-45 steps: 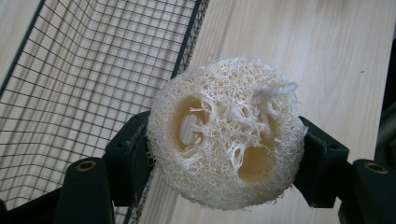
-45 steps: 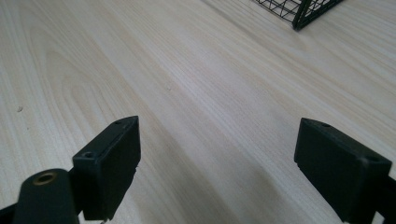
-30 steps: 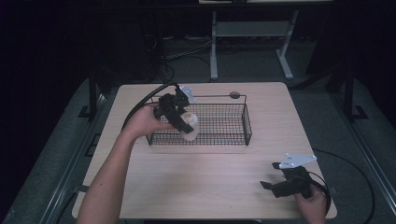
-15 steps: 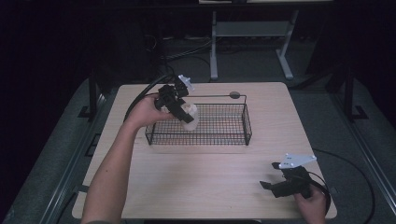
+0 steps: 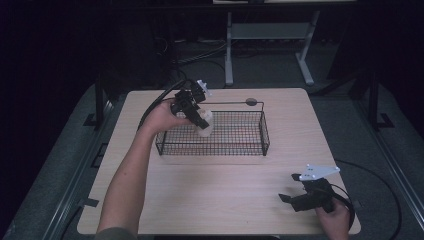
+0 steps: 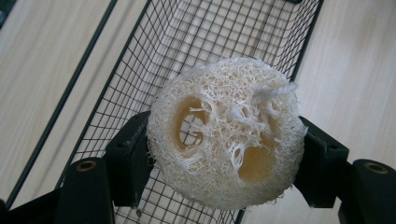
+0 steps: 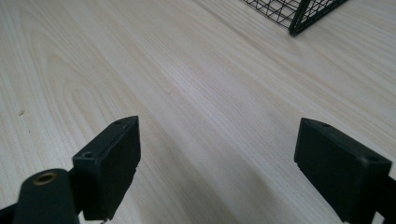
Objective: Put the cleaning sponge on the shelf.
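Your left gripper [image 5: 200, 119] was clamped on a pale loofah slice [image 6: 226, 133], one black jaw pressed against each side of it, as the left gripper view showed plainly. You held that piece above the left end of the black wire basket [image 5: 235, 145], over its open top and apart from the mesh floor; the high view placed the loofah [image 5: 204, 123] just inside the basket's near-left corner, level with the rim or a little above it, though exactly how far inside could not be told. The basket stood on the light wooden table [image 5: 215, 195], toward the far half, with a small dark round object [image 5: 251, 102] lying just behind its rear edge. Your right gripper [image 7: 219, 163] rested low over the table near the front right corner, well apart from the basket, its jaws spread wide with nothing but bare wood grain between them. A corner of the basket showed at the top of the right gripper view.
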`<state>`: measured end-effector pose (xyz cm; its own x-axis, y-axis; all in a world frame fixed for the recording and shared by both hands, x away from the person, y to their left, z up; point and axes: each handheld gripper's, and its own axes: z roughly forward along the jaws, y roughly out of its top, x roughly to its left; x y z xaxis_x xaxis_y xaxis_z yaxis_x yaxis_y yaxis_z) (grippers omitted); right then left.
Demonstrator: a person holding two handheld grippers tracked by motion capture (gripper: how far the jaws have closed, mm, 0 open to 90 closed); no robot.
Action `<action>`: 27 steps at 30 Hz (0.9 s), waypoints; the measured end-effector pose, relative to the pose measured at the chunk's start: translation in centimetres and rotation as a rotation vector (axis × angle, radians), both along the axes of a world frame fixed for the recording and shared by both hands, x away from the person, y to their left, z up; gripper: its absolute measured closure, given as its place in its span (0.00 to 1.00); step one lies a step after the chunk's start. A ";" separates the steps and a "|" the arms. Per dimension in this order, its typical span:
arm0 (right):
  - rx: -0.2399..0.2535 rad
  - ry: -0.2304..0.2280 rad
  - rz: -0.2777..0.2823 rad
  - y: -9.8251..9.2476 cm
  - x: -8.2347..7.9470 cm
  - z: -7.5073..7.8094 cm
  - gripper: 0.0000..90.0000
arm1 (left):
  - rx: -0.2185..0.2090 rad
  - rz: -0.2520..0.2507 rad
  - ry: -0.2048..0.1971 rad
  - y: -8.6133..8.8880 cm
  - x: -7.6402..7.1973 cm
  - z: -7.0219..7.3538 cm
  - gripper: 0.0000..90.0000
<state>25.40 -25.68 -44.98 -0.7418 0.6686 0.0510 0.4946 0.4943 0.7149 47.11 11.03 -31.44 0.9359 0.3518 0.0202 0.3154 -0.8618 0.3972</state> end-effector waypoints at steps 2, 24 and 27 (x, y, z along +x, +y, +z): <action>0.004 -0.002 -0.003 -0.1 0.0 0.1 0.16 | -0.008 0.006 0.012 -0.2 0.2 -0.3 0.33; 0.008 -0.009 -0.012 -0.6 0.0 0.2 0.16 | 0.027 0.028 0.039 -2.0 2.5 -4.1 0.33; 0.006 -0.010 -0.011 -0.7 0.0 0.2 0.16 | 0.035 0.031 0.045 -2.3 2.6 -4.6 0.33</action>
